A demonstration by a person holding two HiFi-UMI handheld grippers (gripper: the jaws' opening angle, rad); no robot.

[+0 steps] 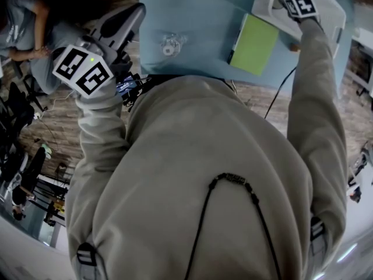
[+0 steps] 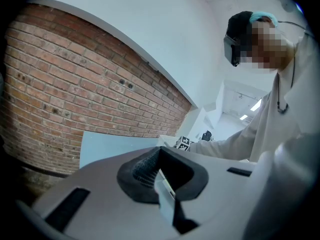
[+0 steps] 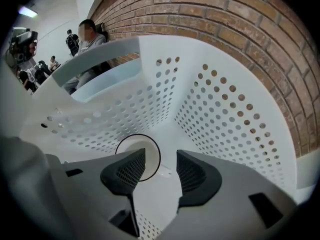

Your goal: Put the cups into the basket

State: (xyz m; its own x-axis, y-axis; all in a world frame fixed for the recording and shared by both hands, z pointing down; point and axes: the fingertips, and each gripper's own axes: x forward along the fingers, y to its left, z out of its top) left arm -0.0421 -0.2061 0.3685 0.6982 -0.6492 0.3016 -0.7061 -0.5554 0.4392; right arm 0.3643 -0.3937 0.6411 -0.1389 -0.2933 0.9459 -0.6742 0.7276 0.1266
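Note:
My right gripper (image 3: pixel 161 159) is open inside the white perforated basket (image 3: pixel 225 114). A white cup with a dark rim (image 3: pixel 135 144) rests on the basket's floor just past the left jaw, not gripped. In the head view the basket (image 1: pixel 335 7) stands at the table's far right corner with my right gripper (image 1: pixel 291 2) reaching into it. A clear glass cup (image 1: pixel 169 44) stands on the light blue table (image 1: pixel 198 16). My left gripper (image 1: pixel 131 13) hovers off the table's left edge, and its jaws (image 2: pixel 159 156) are shut with nothing in them.
A green notebook (image 1: pixel 254 44) lies on the table between the glass cup and the basket. A brick wall (image 2: pixel 75 84) runs behind the table. A seated person (image 1: pixel 23 22) is at the far left, and a black cable (image 1: pixel 280 95) hangs off the table's near edge.

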